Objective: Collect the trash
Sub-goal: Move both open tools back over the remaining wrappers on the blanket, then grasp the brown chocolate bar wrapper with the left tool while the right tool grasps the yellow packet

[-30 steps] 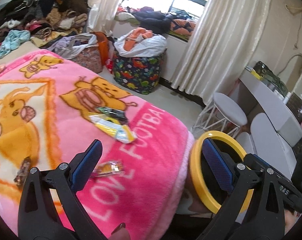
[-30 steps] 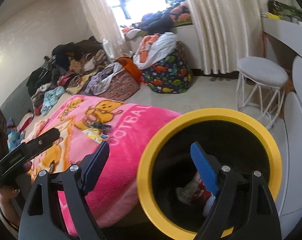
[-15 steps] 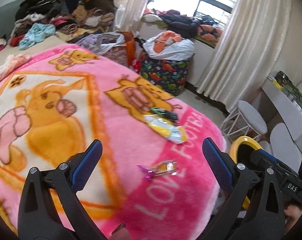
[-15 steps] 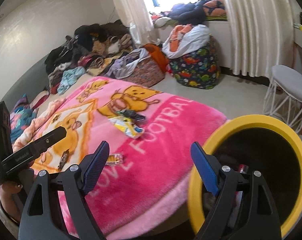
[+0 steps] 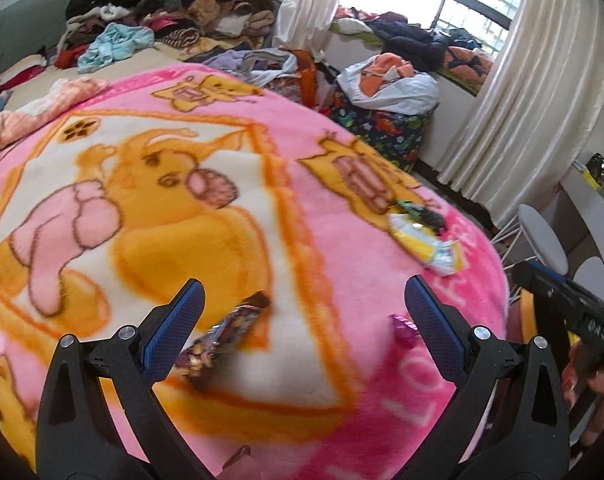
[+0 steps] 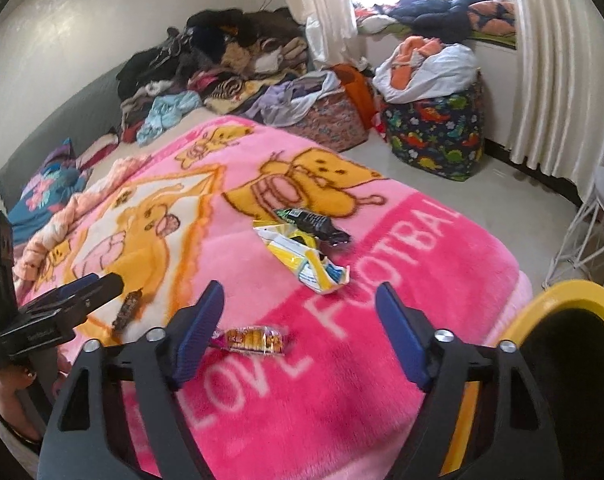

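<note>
Several wrappers lie on the pink cartoon blanket. A brown wrapper lies just below my open left gripper, close to its left finger. The other finger half hides a small pink-and-orange candy wrapper. My right gripper hovers over that same candy wrapper; its jaws are closing and do not touch it. Farther back lie a yellow-and-white packet and a dark wrapper. The yellow-rimmed black bin stands at the blanket's right edge.
Piles of clothes cover the far end of the bed. A dinosaur-print bag and a floral basket stand on the floor by the curtains. A white stool is beside the bin. A person's hand holds the right gripper.
Both views have swung left over the blanket, and the bin has slid to the right edge. The brown wrapper has come in under the left gripper. The right jaws have narrowed a little.
</note>
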